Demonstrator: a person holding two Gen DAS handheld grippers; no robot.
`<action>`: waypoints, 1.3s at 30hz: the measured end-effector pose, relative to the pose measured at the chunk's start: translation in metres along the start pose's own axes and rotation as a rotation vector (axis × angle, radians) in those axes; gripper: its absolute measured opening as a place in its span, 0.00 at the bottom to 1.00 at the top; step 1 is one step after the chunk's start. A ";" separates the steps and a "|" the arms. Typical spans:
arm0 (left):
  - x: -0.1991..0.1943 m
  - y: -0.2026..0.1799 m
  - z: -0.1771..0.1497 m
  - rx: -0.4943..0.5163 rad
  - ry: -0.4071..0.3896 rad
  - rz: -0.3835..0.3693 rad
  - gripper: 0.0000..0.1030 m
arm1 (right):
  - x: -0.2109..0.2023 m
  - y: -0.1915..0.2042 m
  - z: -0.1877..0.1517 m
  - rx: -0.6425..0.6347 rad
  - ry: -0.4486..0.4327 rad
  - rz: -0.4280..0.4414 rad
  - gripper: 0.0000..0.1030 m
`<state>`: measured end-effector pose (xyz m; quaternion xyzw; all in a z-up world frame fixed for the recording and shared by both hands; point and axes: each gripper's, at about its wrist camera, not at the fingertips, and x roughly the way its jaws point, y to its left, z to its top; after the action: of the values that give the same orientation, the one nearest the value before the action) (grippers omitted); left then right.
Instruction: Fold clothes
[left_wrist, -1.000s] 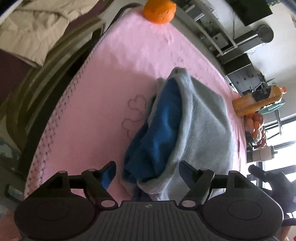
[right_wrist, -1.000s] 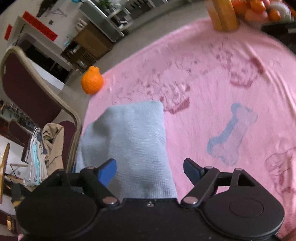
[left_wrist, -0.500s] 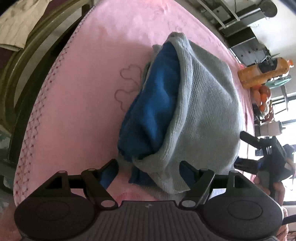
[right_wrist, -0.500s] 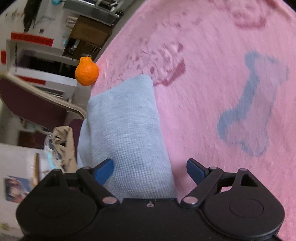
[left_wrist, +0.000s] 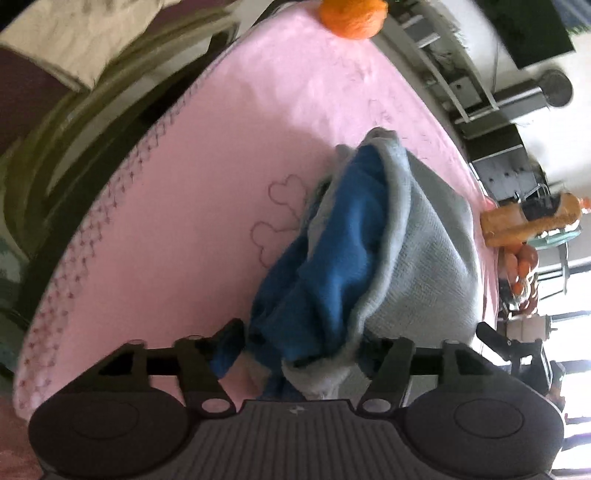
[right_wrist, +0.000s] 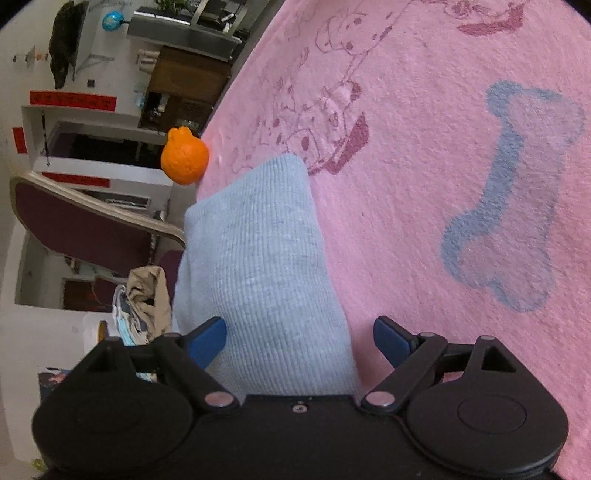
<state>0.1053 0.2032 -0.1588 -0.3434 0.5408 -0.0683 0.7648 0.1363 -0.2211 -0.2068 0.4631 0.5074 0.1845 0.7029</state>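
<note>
Grey-blue folded garment (left_wrist: 417, 258) lies on pink blanket (left_wrist: 207, 206).

Home; chair (right_wrist: 92, 221), fruit (left_wrist: 522, 258), shelving (left_wrist: 443, 55)

The left wrist view is smeared by motion blur. The orange fruit (left_wrist: 351, 16) at the far edge of the pink blanket (left_wrist: 207, 192) is cut by the picture's top edge. The left gripper's (left_wrist: 301, 341) right fingertip is hidden behind the folded sweater's (left_wrist: 406, 251) near end. In the right wrist view, the gripper body covers the sweater's near end (right_wrist: 273, 362).
</note>
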 end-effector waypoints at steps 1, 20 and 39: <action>0.001 -0.003 0.000 0.008 -0.006 -0.002 0.70 | 0.002 -0.001 0.001 0.006 -0.003 0.015 0.85; -0.046 -0.103 -0.061 0.413 -0.292 0.120 0.26 | -0.019 0.084 -0.035 -0.287 -0.146 -0.161 0.42; 0.074 -0.341 -0.174 0.648 -0.283 -0.169 0.26 | -0.291 -0.006 0.020 -0.213 -0.537 -0.147 0.42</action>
<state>0.0739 -0.1678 -0.0439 -0.1325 0.3497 -0.2509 0.8929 0.0313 -0.4459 -0.0527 0.3810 0.3129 0.0563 0.8682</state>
